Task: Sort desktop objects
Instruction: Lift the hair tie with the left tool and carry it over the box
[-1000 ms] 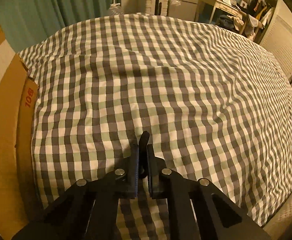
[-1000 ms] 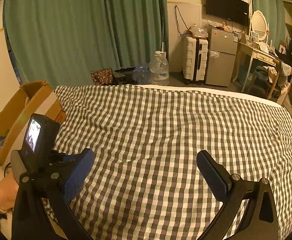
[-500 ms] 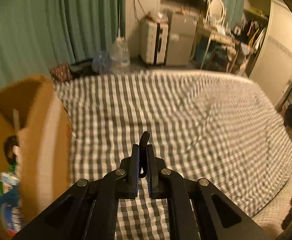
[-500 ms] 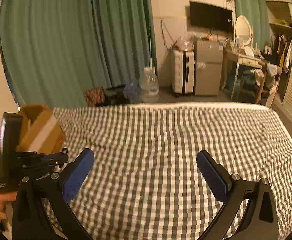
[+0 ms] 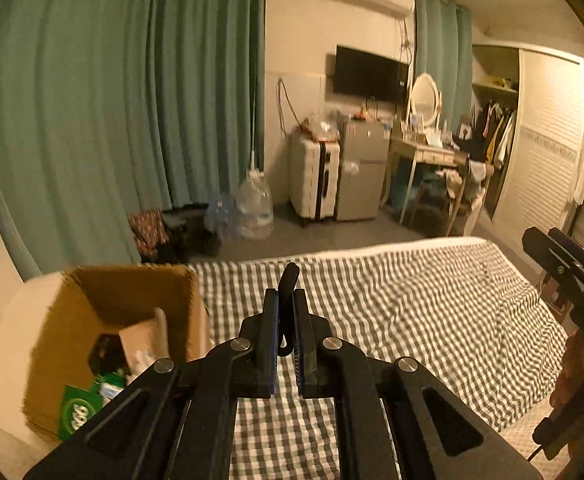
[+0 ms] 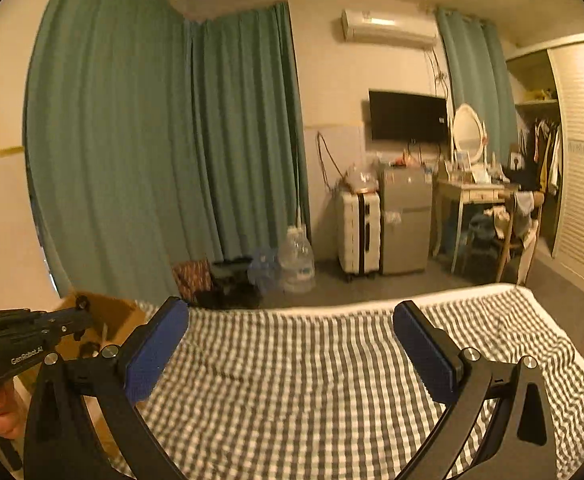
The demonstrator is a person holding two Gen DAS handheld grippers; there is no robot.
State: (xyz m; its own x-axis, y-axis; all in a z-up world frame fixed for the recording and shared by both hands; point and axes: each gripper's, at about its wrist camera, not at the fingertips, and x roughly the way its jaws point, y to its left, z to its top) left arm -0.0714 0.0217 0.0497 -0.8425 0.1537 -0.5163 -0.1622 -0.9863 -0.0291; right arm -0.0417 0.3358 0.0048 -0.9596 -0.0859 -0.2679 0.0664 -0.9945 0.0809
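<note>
Raised from the checked bed (image 5: 412,320) toward the cardboard box (image 5: 104,320) at lower left, left hand-held gripper (image 5: 285,312) clamped on small black object (image 5: 290,280), ready for dropping in; right hand-held gripper (image 6: 292,344) wide open, empty.

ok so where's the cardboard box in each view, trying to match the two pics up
Left wrist view: the cardboard box sits lower left, open, beside the checkered bedspread, left of the shut left gripper.
Right wrist view: the same box is at the lower left edge, partly hidden behind the left gripper and a right gripper finger.
Shared landmark: the white suitcase by the curtain.
</note>
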